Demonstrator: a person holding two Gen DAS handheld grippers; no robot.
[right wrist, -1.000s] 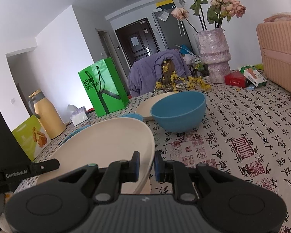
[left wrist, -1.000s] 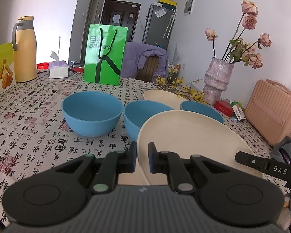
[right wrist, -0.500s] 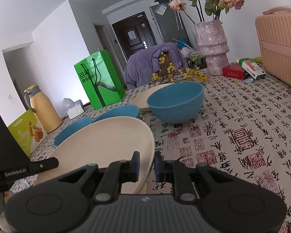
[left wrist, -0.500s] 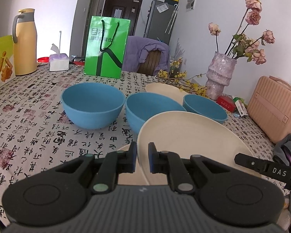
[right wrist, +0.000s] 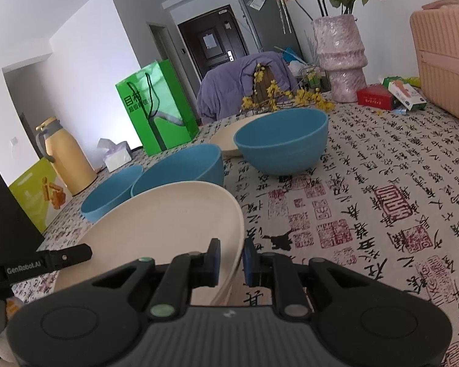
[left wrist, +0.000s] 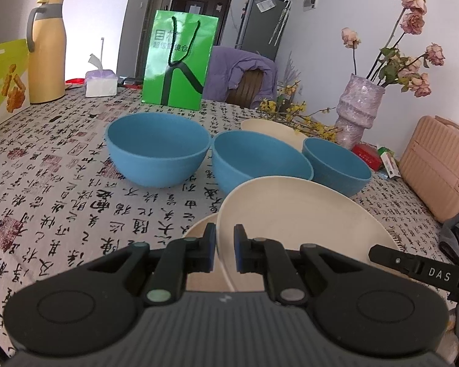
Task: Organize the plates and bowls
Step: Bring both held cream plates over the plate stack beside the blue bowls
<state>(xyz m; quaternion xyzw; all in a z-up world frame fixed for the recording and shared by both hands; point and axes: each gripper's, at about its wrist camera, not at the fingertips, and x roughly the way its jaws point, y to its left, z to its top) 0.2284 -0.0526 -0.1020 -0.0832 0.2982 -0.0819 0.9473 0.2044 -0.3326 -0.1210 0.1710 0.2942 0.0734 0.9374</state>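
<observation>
Left wrist view: your left gripper (left wrist: 222, 241) and right gripper (right wrist: 231, 255) both clamp opposite rims of the cream round plate (left wrist: 293, 211) — level, over a second cream plate (left wrist: 199, 232) for stacking.

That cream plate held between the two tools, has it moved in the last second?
Yes. The cream plate has sunk: a second plate beneath it shows more now, and the blue bowls behind sit higher in view.
</observation>
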